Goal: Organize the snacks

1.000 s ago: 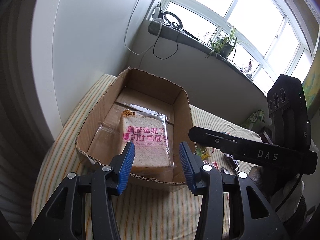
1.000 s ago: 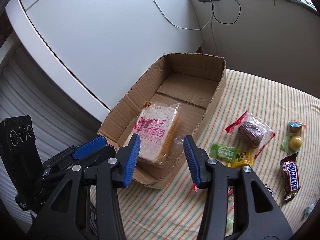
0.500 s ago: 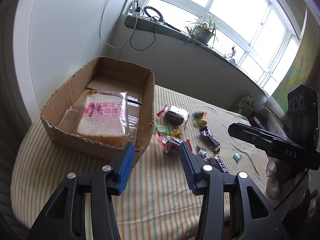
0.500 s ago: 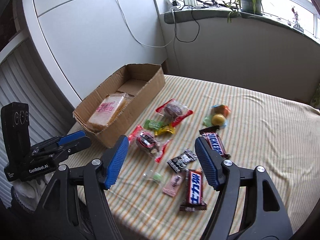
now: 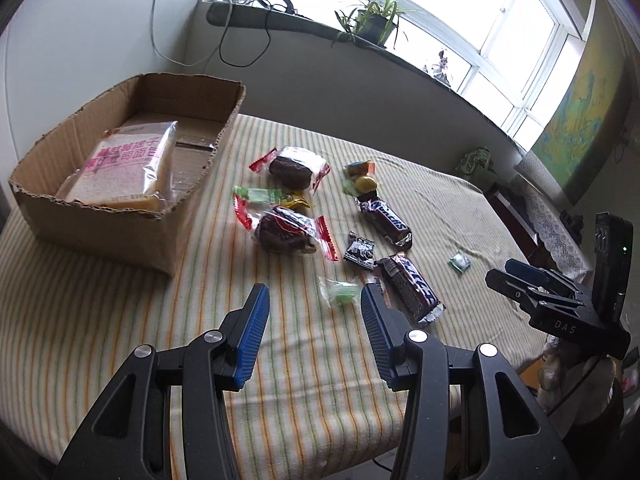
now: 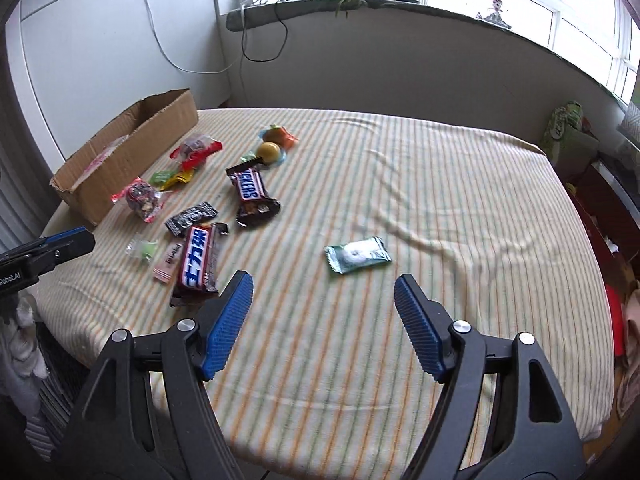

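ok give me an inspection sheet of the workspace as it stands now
surface: striped cloth over the table, slightly wrinkled
job's things: cardboard box at the left, holding a bagged bread slice; two Snickers bars, red-wrapped cakes, small candies and a teal sachet lie loose on the cloth
clutter: nothing seen on the cloth besides snacks
grippers: left gripper open, empty, above a pale green candy; right gripper open wide, jaws just been opening, empty, near the sachet
cables: cords hang from the windowsill down the wall
surroundings: potted plant on the sill, white cabinet behind the box
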A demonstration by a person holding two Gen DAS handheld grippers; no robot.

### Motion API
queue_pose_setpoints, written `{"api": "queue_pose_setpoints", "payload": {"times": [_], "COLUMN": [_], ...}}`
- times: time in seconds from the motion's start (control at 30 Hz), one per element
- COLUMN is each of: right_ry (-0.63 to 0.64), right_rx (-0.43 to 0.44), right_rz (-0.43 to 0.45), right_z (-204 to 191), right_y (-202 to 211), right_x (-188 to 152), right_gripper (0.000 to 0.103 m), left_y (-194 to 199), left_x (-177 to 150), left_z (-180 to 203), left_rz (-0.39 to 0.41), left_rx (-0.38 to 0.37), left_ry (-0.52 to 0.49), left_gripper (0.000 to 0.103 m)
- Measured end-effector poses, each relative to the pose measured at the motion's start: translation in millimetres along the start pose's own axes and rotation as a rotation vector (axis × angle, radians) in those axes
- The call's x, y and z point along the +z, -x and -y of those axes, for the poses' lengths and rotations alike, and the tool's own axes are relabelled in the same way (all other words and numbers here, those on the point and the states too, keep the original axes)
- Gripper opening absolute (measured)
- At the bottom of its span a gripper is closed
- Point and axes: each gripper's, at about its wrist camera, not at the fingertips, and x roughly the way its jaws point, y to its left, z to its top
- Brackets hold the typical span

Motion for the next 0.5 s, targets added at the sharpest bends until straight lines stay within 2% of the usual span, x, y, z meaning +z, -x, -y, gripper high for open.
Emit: {"api": "queue_pose_setpoints", "payload": {"times": [0.13, 0.5], "right_ry": [-0.010, 0.042], "right_rx": [-0.020, -0.022], "right_rz": [-0.018, -0.060], "right_z": [13, 17], "right_y": [-12, -51], "right_x": [-3, 16], "right_gripper": [0.076, 0.076], "left_y": [-11, -33], "left_x": [-3, -5], "left_z": [9, 17], "left_rz": [-0.015, -0.063], "left_rx": [0.005, 0.041], "left_ry": [-0.017, -0.062], "left_gripper": [0.046, 0.046]}}
